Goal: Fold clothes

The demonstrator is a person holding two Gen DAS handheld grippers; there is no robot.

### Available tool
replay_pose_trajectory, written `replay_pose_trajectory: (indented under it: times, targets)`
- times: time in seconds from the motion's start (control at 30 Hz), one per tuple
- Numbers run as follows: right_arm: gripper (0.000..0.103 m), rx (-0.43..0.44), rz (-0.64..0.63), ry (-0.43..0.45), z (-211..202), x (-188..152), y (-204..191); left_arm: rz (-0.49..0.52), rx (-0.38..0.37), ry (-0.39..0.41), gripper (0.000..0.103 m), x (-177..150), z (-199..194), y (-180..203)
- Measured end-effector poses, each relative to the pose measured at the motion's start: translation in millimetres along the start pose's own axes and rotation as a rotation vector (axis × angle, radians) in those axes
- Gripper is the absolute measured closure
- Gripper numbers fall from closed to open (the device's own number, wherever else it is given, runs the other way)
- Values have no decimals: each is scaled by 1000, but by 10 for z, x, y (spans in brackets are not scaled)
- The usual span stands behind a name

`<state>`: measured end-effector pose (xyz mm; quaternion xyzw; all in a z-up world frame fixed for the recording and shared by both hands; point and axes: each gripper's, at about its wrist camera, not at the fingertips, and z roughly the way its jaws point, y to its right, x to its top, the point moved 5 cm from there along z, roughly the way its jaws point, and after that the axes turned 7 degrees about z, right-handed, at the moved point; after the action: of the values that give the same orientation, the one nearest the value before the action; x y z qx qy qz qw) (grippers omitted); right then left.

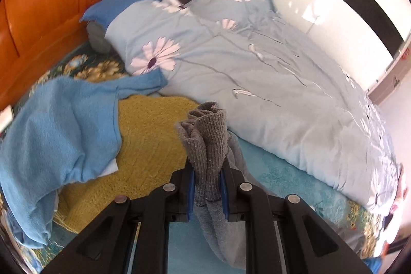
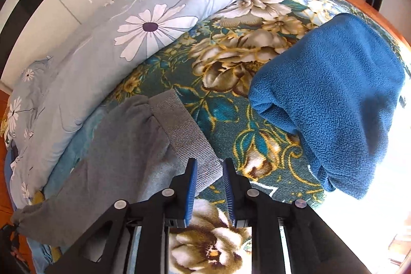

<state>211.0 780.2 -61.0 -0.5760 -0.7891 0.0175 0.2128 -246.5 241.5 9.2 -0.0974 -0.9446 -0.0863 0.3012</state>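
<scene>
in your left wrist view, your left hand-held gripper (image 1: 207, 166) is clamped on the bunched ribbed cuff of the grey sweatpants (image 1: 205, 143). beyond lie a light blue sweater (image 1: 59, 125), a yellow knit (image 1: 149, 135) and the flowered duvet (image 1: 231, 63).

in your right wrist view, your right hand-held gripper (image 2: 210, 168) stands parted at the grey sweatpants' (image 2: 123, 135) waistband on the bed (image 2: 231, 94). a dark blue fleece (image 2: 334, 94) lies right; glare hides its far edge.
</scene>
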Motion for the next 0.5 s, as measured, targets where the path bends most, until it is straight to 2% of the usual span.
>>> replay_pose_trajectory:
  times: [0.07, 0.2, 0.43, 0.5]
  targets:
    - [76, 11, -19, 0, -79, -81, -56, 138, 24, 51, 86, -16, -154, 378]
    - [72, 59, -23, -28, -141, -264, -155, 329, 15, 92, 86, -167, -271, 1123]
    - [70, 135, -25, -119, -20, -631, -290, 581, 16, 85, 86, -757, 32, 2334]
    - [70, 150, -29, -144, 29, -706, -290, 623, 21, 72, 86, -951, 168, 2603]
